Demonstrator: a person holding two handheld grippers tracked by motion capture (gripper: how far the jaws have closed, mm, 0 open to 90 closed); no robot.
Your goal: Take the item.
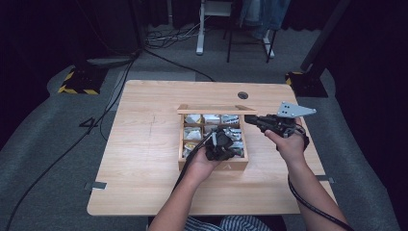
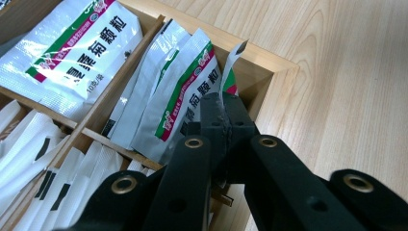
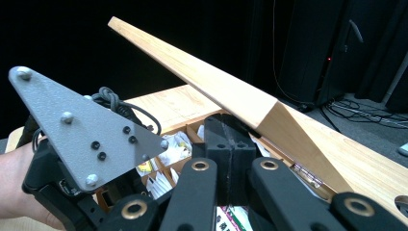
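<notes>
A wooden compartment box (image 1: pixel 214 166) stands mid-table with its lid (image 1: pixel 216 109) raised at the back. My left gripper (image 1: pixel 226 143) reaches into the box's right side. In the left gripper view it (image 2: pixel 223 103) is shut on the edge of a white sachet (image 2: pixel 232 60) with green and red stripes, standing up in the corner compartment (image 2: pixel 269 65). My right gripper (image 1: pixel 251 119) is at the box's right rear corner. In the right gripper view its jaws (image 3: pixel 228 132) are shut, tips against the underside of the tilted lid (image 3: pixel 216 82).
More striped sachets (image 2: pixel 77 48) and white packets (image 2: pixel 48 159) fill the neighbouring compartments. The grey plate (image 3: pixel 82 125) of the left gripper sits close to the right gripper. Bare wooden table (image 1: pixel 144 144) lies left of the box. A cable hole (image 1: pixel 243 95) is behind it.
</notes>
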